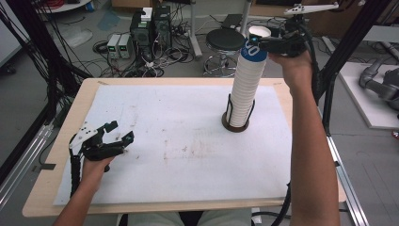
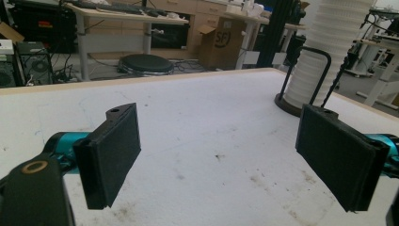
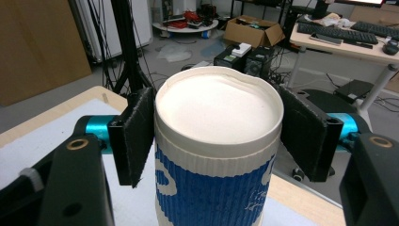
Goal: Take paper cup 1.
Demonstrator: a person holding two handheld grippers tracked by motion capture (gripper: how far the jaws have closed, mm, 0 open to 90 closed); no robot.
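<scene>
A tall stack of white paper cups (image 1: 243, 92), bottoms up, stands in a black wire holder (image 1: 235, 126) at the table's far right. The topmost cup (image 1: 255, 50) has a blue and white ribbed sleeve. My right gripper (image 1: 259, 44) is shut on this top cup; in the right gripper view both black pads (image 3: 136, 136) press its sides just under the upturned base (image 3: 216, 110). My left gripper (image 1: 120, 133) rests low over the white sheet at the near left, open with nothing between its pads (image 2: 110, 153). The stack (image 2: 331, 42) and holder (image 2: 288, 102) also appear at the left gripper view's upper right.
A white sheet (image 1: 179, 141) covers most of the wooden table (image 1: 42, 188). Beyond the far edge stand a black stool (image 1: 225, 40) and computer boxes with cables (image 1: 150, 30) on the floor. Black frame posts (image 1: 346, 44) rise at the right side.
</scene>
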